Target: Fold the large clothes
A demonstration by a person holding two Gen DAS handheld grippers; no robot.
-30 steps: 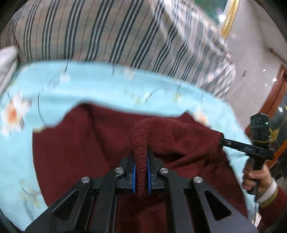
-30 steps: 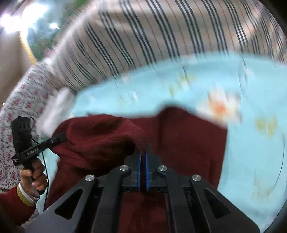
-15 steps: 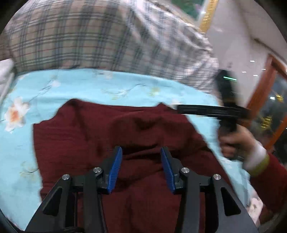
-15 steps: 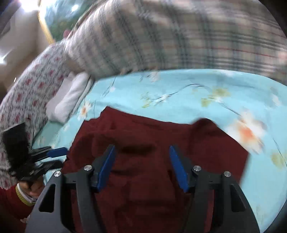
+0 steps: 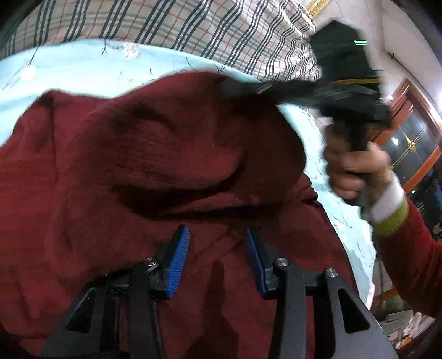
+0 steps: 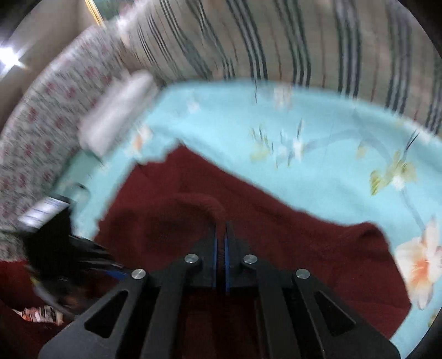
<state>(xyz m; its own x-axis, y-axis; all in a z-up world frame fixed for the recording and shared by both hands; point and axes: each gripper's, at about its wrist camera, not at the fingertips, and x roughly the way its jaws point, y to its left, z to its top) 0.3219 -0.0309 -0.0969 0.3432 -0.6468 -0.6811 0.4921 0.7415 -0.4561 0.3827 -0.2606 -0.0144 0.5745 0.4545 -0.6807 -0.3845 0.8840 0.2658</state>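
Two fisheye views show a dark red knitted garment (image 5: 116,176) spread on a pale blue flowered bedsheet (image 5: 83,63), with a striped plaid cover (image 5: 193,24) heaped at the far edge. From the left wrist camera, the left gripper (image 5: 218,256) hovers low over the near part of the garment with its blue-padded fingers (image 5: 178,256) spread apart and nothing between them. Just ahead of it a loose fold of the knit is lifted off the bed, rising up and to the right toward the right gripper (image 5: 248,88), which reaches in from the right, gripped in a hand (image 5: 356,171) with a red sleeve; its tips meet the raised cloth, though blur hides the exact contact. From the right wrist camera, which is heavily blurred, the right gripper (image 6: 221,237) has its fingers pressed together on a ridge of the red knit that humps up directly in front of them. The garment's long axis runs left to right across this view, and the rest lies flat on the sheet beyond. A white bundle (image 6: 116,116) rests at the far left beside a floral cover (image 6: 36,132). No containers are visible. The lifted fold lies nearer the right hand, so any next carry of the cloth probably falls to it.
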